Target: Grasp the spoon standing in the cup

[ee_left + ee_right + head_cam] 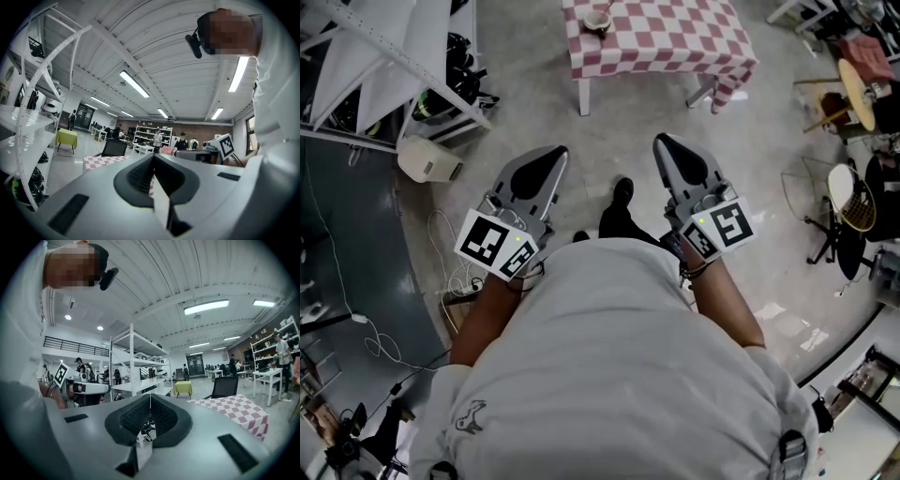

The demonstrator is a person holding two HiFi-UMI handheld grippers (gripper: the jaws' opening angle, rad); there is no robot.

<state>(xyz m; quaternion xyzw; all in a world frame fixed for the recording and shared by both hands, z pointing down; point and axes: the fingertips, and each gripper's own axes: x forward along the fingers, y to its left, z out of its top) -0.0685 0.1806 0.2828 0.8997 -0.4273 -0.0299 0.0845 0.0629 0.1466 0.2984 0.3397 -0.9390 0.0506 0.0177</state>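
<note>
A table under a red-and-white checked cloth stands at the far top of the head view. On its near left corner is a small pale cup; the spoon in it is too small to make out. Both grippers are held at waist height over the floor, well short of the table. My left gripper and right gripper point toward the table with jaws closed and nothing between them. The checked table shows low in the left gripper view, and the same table at the right of the right gripper view.
A white shelving rack stands at the left, with a white box and cables on the floor beside it. Chairs and stools crowd the right. Grey floor lies between me and the table.
</note>
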